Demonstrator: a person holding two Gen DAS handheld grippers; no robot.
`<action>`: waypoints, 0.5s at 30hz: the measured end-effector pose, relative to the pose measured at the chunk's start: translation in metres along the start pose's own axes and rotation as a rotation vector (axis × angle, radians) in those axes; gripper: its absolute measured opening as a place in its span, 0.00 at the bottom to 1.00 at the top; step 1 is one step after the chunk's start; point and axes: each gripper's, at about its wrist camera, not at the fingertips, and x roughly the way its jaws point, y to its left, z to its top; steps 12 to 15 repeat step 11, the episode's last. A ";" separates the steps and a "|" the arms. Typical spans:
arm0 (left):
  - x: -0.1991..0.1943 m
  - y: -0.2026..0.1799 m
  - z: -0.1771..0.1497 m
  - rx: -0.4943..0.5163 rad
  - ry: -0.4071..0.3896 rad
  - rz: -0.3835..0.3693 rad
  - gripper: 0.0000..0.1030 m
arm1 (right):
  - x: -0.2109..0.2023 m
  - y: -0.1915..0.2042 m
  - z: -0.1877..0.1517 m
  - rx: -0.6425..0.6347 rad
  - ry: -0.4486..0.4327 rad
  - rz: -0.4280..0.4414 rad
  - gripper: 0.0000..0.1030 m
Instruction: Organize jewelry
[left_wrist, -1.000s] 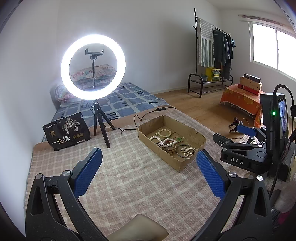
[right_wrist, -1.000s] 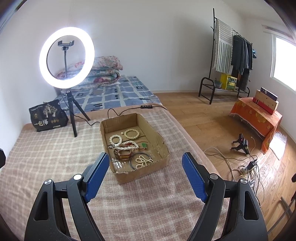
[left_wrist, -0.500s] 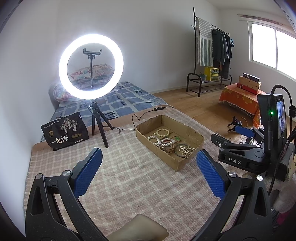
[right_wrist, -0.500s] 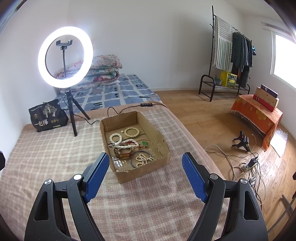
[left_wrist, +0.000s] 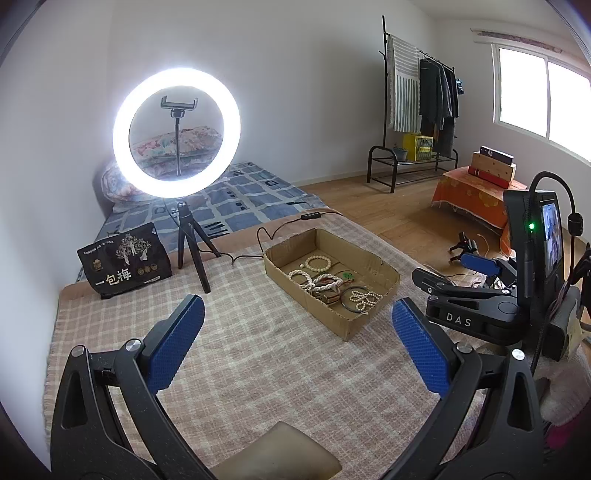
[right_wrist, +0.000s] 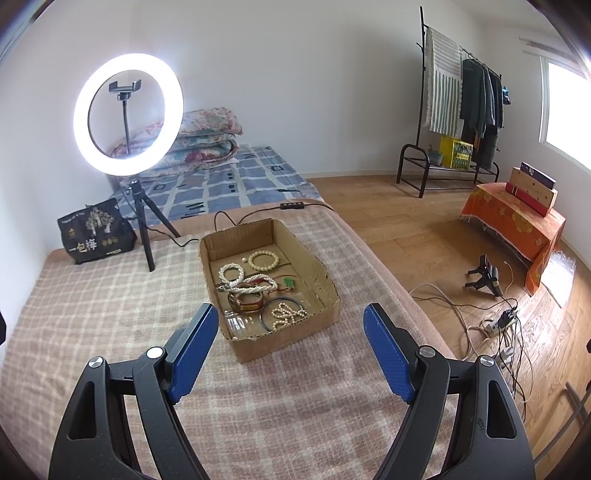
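A shallow cardboard box (right_wrist: 325, 275) (left_wrist: 373, 258) lies on a checked blanket and holds several bead bracelets and necklaces (right_wrist: 258, 286) (left_wrist: 325, 280), a dark bangle (right_wrist: 269, 314) and a small green pendant (right_wrist: 289, 283). My right gripper (right_wrist: 290, 328) hovers open just in front of the box's near end, nothing between its blue pads. My left gripper (left_wrist: 297, 326) is also open and empty, hanging over the blanket to the left of the box. In the left wrist view the right gripper's body (left_wrist: 476, 310) shows at the right edge.
A lit ring light on a tripod (left_wrist: 177, 133) (right_wrist: 127, 110) stands behind the box with its cable trailing past. A black bag (left_wrist: 123, 260) sits at the blanket's far left. Cables and a power strip (right_wrist: 498, 321) lie on the wooden floor to the right.
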 end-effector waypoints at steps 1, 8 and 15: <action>0.000 0.001 0.001 0.003 -0.002 0.005 1.00 | 0.000 0.000 0.000 0.001 0.001 0.001 0.78; -0.002 0.001 0.001 0.022 -0.016 0.031 1.00 | 0.000 0.000 -0.001 0.003 0.006 0.004 0.78; -0.001 0.003 0.001 0.020 -0.016 0.031 1.00 | 0.001 0.001 -0.001 0.004 0.006 0.003 0.78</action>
